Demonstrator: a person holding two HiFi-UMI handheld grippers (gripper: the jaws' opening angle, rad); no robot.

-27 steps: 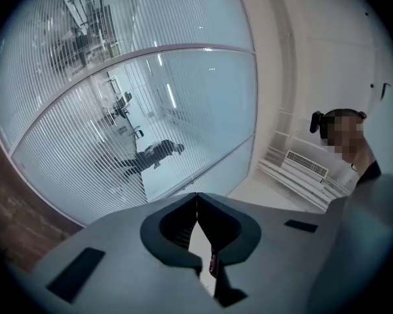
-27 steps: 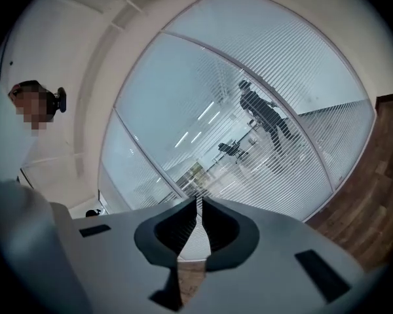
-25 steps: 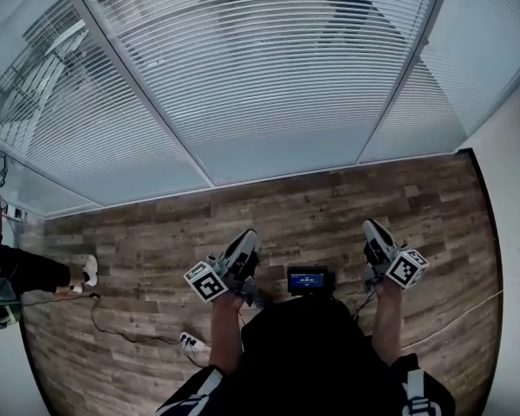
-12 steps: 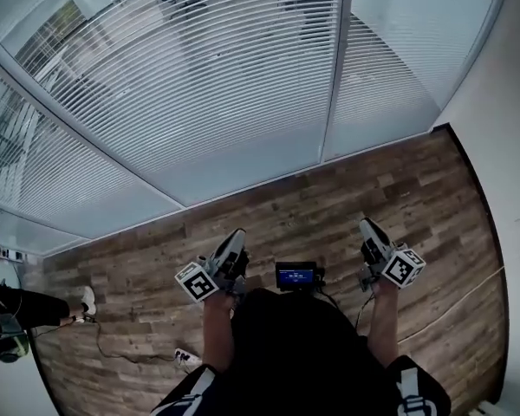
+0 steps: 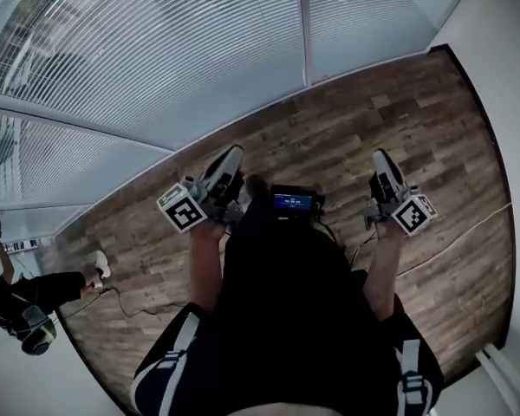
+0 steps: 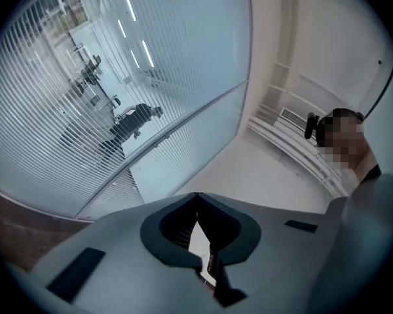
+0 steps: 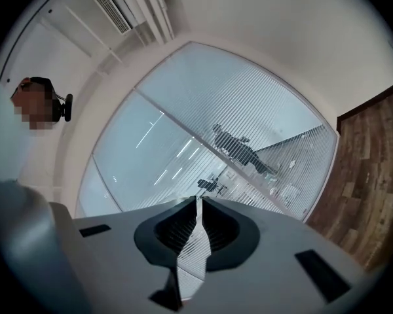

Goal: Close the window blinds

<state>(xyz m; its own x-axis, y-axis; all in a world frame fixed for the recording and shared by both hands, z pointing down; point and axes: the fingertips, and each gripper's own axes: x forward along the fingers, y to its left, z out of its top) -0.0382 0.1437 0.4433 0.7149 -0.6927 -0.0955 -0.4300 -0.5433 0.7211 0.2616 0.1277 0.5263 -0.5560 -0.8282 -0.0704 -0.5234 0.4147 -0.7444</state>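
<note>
**Both claws closed and empty, blinds up ahead**

Your left gripper (image 5: 231, 154) and right gripper (image 5: 379, 156) sit at mid-frame in the head view. Each has its jaws brought together on nothing. The white horizontal-slat window blinds (image 5: 182, 50) fill the top and upper left, well apart from both tips. Brown wood-plank floor (image 5: 390, 111) lies between. A person in dark clothes (image 5: 35, 306) is at lower left, and a thin pale cable (image 5: 459, 237) crosses the floor at right.

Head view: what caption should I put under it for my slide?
Person on a wood floor points a left hand-held gripper and right hand-held gripper toward the window blinds.
</note>
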